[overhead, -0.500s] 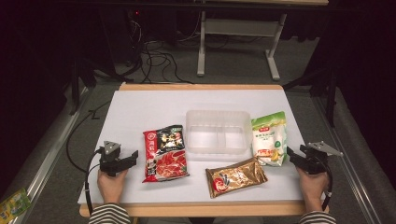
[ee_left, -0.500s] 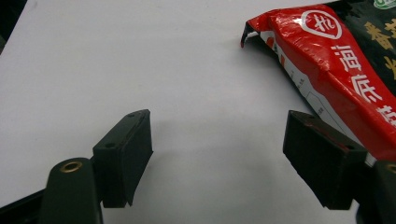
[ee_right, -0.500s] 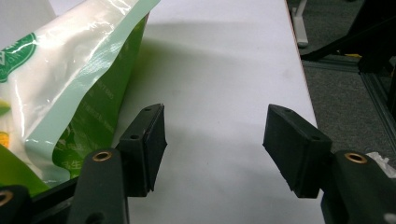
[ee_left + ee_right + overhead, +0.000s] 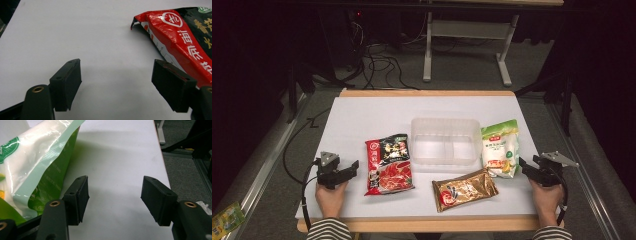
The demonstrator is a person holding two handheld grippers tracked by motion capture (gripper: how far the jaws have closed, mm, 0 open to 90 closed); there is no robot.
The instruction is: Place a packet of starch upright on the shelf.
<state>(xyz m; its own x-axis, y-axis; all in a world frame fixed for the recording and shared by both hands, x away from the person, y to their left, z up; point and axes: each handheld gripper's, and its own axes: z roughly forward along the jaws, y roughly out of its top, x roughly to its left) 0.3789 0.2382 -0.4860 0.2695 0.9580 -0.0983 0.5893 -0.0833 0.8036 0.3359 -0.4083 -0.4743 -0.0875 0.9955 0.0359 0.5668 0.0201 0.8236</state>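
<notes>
I am holding left tongs (image 4: 353,168) and right tongs (image 4: 523,165) released, flanking red snack bag (image 4: 388,164), clear tray (image 4: 444,140), green pouch (image 4: 500,148), on white surface (image 4: 362,120).

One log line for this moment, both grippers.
left gripper: open, empty, beside red packet | right gripper: open, empty, beside green-white bag | clear tray: empty

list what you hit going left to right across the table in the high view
left tongs → red and black packet → clear plastic tray → green and white bag → right tongs
</notes>
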